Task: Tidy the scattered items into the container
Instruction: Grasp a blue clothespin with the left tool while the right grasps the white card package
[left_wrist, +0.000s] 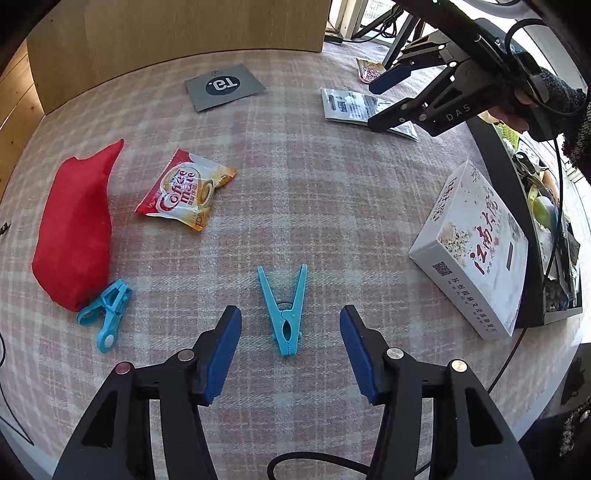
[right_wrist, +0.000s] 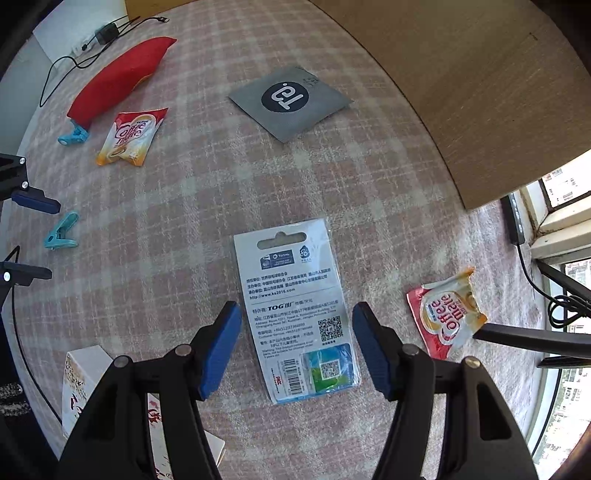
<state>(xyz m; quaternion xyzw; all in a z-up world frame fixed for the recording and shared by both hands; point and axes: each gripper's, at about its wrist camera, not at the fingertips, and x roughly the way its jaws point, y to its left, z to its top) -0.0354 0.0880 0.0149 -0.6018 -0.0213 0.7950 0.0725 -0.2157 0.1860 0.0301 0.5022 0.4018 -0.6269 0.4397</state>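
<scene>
Your left gripper (left_wrist: 290, 325) points down at the checked tablecloth (left_wrist: 295, 184) with its blue pads spread, and the blue clothespin (left_wrist: 284, 314) lies flat between them, touched by neither pad. Your right gripper (right_wrist: 295, 321) also points down with its jaws spread wide, and the white carded packet (right_wrist: 295, 310) lies between the pads with its printed back side up; the pads do not press on it. The container is the dark tray (left_wrist: 517, 206) at the right edge of the table in the left wrist view; it already holds a jumble of small things, but they are too crowded to name one by one. A white box with pink flowers and calligraphy (left_wrist: 476, 247) stands tilted just beside the tray's wall. The clothespin is light blue plastic, its two long legs open in a V away from you and its toothed end toward the camera. A second blue clip (left_wrist: 105, 317) lies to the left, touching the end of a red fabric pouch (left_wrist: 74, 221). Near the pouch lies a Coffee-mate sachet (left_wrist: 184, 188), and another sachet (right_wrist: 447, 310) lies to the right of the packet. A grey square card with a black circle (left_wrist: 224, 86) lies farther back, near the wooden board (left_wrist: 184, 29).
</scene>
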